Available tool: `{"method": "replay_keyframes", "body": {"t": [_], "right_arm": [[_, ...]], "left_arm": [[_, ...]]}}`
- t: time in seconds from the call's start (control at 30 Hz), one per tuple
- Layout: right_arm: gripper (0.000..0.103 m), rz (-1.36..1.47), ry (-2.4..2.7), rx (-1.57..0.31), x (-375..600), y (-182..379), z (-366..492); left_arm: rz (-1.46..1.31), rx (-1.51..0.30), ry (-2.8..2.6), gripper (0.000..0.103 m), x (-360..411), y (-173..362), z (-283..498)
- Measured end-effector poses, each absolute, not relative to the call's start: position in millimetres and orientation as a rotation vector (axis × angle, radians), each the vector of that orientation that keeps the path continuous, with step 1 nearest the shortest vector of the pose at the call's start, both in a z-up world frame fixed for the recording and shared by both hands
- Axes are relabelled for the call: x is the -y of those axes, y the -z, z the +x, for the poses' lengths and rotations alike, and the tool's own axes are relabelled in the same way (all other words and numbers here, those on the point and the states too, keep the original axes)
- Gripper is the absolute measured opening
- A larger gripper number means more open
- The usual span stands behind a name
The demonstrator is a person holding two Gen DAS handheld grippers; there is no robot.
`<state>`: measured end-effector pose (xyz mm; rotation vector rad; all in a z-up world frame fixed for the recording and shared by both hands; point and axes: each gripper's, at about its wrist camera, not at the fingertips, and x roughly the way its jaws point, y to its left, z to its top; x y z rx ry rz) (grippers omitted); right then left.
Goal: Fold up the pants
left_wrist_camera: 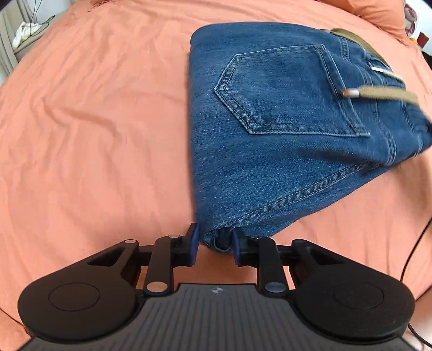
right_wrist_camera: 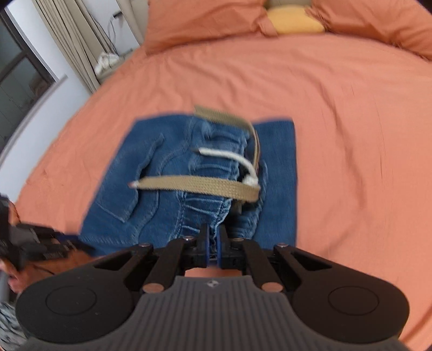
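Blue jeans (left_wrist_camera: 283, 129) lie folded on the orange bed sheet (left_wrist_camera: 94, 135), back pocket up, with a tan belt (left_wrist_camera: 383, 93) at the waistband. My left gripper (left_wrist_camera: 216, 244) stands partly open around a near corner of the jeans; the jaws do not press the cloth. In the right wrist view the jeans (right_wrist_camera: 151, 194) are bunched at the waistband, with the tan belt (right_wrist_camera: 199, 187) and a white cord (right_wrist_camera: 232, 158) across them. My right gripper (right_wrist_camera: 213, 243) is shut on the waistband fold. My left gripper shows blurred at the left edge (right_wrist_camera: 32, 243).
Orange pillows (right_wrist_camera: 205, 21) and a yellow pillow (right_wrist_camera: 294, 19) lie at the head of the bed. Curtains (right_wrist_camera: 64, 32) and a window (right_wrist_camera: 19, 70) stand to the left. A black cable (left_wrist_camera: 413, 248) runs along the right of the sheet.
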<state>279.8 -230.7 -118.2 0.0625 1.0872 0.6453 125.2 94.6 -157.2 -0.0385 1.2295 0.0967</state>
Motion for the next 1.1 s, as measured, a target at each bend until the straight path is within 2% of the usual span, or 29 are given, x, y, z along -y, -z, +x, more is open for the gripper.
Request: {"method": "replay_keyframes", "body": {"t": [0.23, 0.47, 0.53, 0.6, 0.7, 0.8, 0.87, 0.97, 1.0, 1.03, 1.07, 1.1], "right_arm": [[0.0, 0.025, -0.576, -1.204, 226, 181, 280], [0.0, -0.05, -0.557, -1.197, 208, 187, 284], [0.0, -0.054, -0.551, -1.193, 205, 185, 281], [0.001, -0.043, -0.542, -1.194, 206, 185, 281], [0.003, -0.036, -0.532, -1.193, 206, 186, 283], [0.007, -0.074, -0.52, -1.177, 207, 182, 281], [0.019, -0.099, -0.512, -1.166, 205, 178, 280], [0.024, -0.096, -0.518, -1.134, 205, 166, 282], [0.033, -0.08, -0.521, -1.118, 207, 160, 284], [0.047, -0.048, -0.526, -1.098, 212, 155, 284], [0.054, -0.004, -0.534, -1.078, 216, 150, 287], [0.065, 0.047, -0.537, -1.062, 220, 146, 292]], "left_arm": [[-0.018, -1.22, -0.025, 0.032, -97, 134, 121], [-0.046, -1.072, 0.015, 0.032, -100, 101, 135], [-0.036, -1.137, 0.038, 0.032, -97, 110, 144], [0.005, -1.31, 0.035, 0.032, -91, 142, 162], [-0.035, -1.359, 0.022, 0.032, -99, 161, 174], [0.018, -1.379, 0.045, 0.032, -95, 154, 175], [0.053, -1.374, 0.058, 0.032, -94, 148, 171], [0.011, -1.355, 0.062, 0.032, -101, 138, 169], [0.008, -1.336, 0.071, 0.032, -104, 134, 168], [-0.001, -1.307, 0.075, 0.032, -107, 127, 167], [-0.015, -1.27, 0.079, 0.032, -111, 120, 165], [-0.035, -1.235, 0.083, 0.032, -115, 113, 165]]}}
